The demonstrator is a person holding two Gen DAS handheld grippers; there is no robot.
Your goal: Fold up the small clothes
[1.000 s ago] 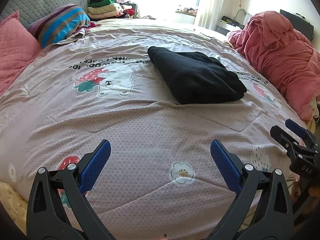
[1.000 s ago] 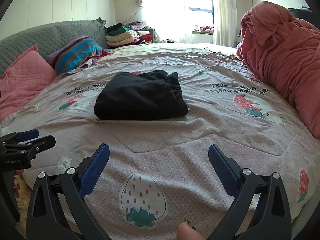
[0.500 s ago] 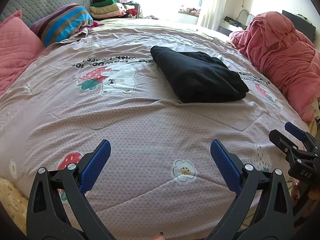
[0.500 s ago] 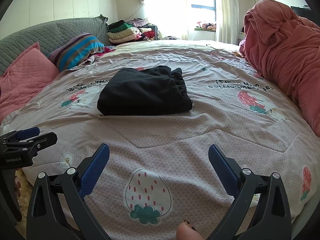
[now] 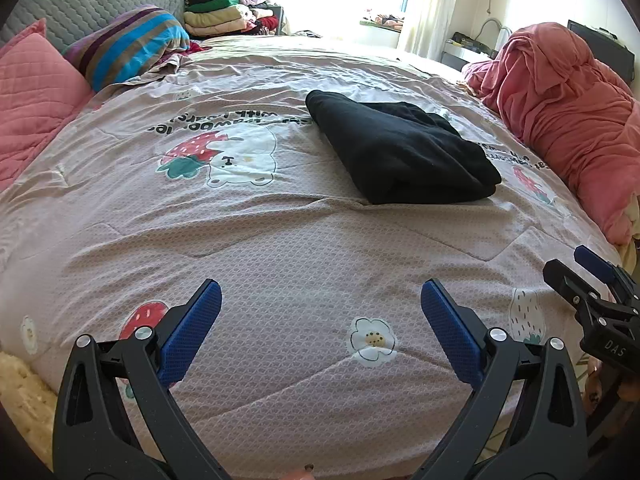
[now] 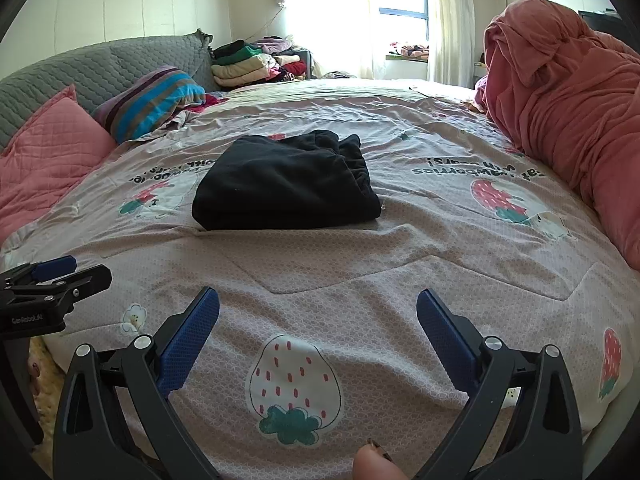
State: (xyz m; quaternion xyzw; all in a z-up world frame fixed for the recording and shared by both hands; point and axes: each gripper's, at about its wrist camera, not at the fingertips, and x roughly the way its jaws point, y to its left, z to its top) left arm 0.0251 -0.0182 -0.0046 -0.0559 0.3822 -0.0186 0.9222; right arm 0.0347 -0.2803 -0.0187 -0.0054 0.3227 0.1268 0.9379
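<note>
A black garment (image 5: 400, 152) (image 6: 284, 184) lies folded into a thick rectangle near the middle of the bed. My left gripper (image 5: 320, 300) hovers open over the bed's near edge, well short of the garment, with nothing between its fingers. My right gripper (image 6: 318, 304) is open too, empty, and also at the near edge. Each gripper shows in the other's view: the right one (image 5: 592, 284) at the far right, the left one (image 6: 60, 276) at the far left.
A pinkish quilt with strawberry prints (image 5: 280, 240) covers the bed. A heap of red bedding (image 5: 560, 112) (image 6: 560, 92) lies along the right side. Pink pillow (image 5: 32, 100), striped pillow (image 5: 128, 44) and grey headboard (image 6: 100, 76) are at left. Stacked clothes (image 6: 248, 64) sit at the back.
Both grippers have drawn back slightly and tilted, so the black garment sits a little farther into the frame. Both stay open and empty.
</note>
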